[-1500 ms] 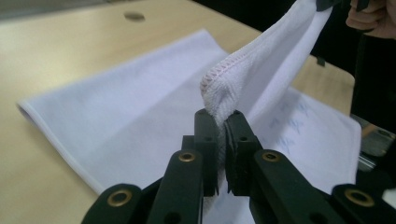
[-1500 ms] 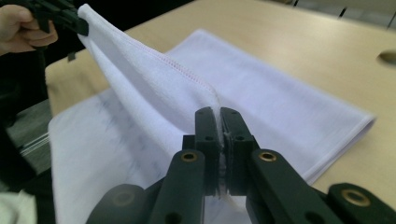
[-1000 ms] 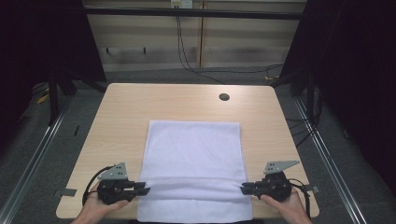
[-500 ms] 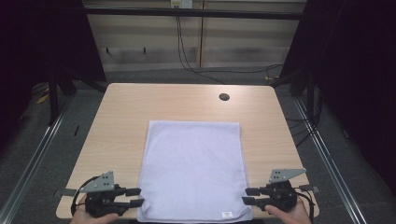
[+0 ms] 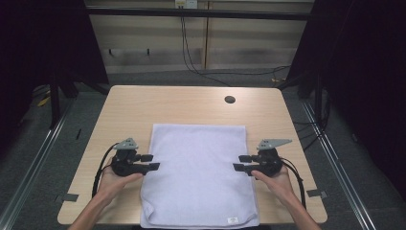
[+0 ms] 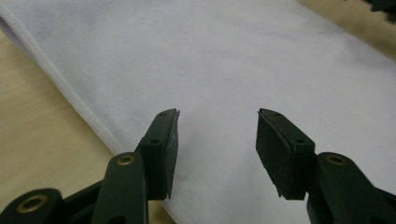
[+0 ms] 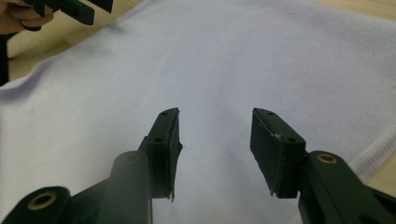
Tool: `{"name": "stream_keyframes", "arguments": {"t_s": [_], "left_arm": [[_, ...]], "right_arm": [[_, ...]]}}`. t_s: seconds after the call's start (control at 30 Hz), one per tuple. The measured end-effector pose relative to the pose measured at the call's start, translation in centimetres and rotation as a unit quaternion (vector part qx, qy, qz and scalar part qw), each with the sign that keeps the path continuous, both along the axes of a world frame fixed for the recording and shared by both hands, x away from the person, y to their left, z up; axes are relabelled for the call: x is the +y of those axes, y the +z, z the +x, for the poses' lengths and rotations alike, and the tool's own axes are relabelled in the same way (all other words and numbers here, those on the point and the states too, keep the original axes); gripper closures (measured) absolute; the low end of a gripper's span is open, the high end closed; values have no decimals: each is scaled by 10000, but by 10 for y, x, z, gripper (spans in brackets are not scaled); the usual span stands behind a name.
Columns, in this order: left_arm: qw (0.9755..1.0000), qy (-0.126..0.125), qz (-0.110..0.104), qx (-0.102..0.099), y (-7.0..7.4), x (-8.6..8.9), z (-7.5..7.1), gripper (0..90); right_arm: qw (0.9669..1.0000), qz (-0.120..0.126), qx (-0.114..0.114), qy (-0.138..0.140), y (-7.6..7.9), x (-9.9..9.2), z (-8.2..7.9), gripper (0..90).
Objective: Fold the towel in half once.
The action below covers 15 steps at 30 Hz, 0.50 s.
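Two forearms are reaching in from the near edge of the worktop [image 5: 191, 103], one on each side of a white towel [image 5: 197, 172]. The towel is lying flat on the near half of the worktop, its near end hanging slightly past the edge, with a small label [image 5: 232, 220] at its near right corner.

The left hand [image 5: 111, 178] is wrapping around the left gripper [image 5: 152, 162] from below and behind, wrist straight, pointing the tool inward toward the towel's left edge. Its jaws are standing apart, empty, their tips just over that edge; in the left gripper view the left gripper [image 6: 217, 116] is hovering above the cloth near its hemmed border [image 6: 70, 93], with bare wood to the side.

The right hand [image 5: 274, 178] is mirroring this pose, holding the right gripper [image 5: 240, 163] aimed inward at the towel's right edge. Its jaws are also spread wide and gripping nothing. In the right gripper view the right gripper [image 7: 215, 114] is looking across the towel, with the ribbed hem at the lower right and the other hand's tool at the far upper left.

A black cable [image 5: 99, 167] is looping back from the left tool, another [image 5: 298, 175] from the right.

Farther off, a dark round hole [image 5: 230, 99] is sitting in the worktop near the far edge. Beyond it, cords [image 5: 191, 52] are hanging down a pale wall panel.
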<state>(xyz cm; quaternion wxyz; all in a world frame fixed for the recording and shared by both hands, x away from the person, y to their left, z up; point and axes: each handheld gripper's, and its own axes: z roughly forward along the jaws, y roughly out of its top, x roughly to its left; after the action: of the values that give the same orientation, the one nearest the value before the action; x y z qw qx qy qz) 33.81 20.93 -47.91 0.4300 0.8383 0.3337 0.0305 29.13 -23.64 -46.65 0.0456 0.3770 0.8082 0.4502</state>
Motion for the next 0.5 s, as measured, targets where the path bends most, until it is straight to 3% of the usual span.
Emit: {"name": "stream_keyframes", "arguments": {"t_s": [0.1,0.13,0.2,0.23,0.3,0.4,0.5], "left_arm": [[9998,155,-146,-52,-6,-2,8,525],[9997,205,39,-120,-13,-5,13,539],[9998,9,211,-66,-20,-7,13,578],[9996,-42,269,-88,-23,-8,12,598],[9992,85,265,-280,-26,-9,6,599],[9995,24,236,-194,-25,-10,2,623],[9999,-88,56,-6,-26,-6,0,629]], "right_arm": [[9999,-136,0,-27,-6,8,14,532],[9998,-195,4,-42,-12,16,26,534],[9991,-413,-11,-62,-18,22,33,548],[9990,-450,10,-72,-21,24,36,555],[9983,-574,65,-55,-26,25,38,576],[9969,-768,135,52,-32,24,35,621],[9971,-744,173,36,-34,21,33,628]]}}
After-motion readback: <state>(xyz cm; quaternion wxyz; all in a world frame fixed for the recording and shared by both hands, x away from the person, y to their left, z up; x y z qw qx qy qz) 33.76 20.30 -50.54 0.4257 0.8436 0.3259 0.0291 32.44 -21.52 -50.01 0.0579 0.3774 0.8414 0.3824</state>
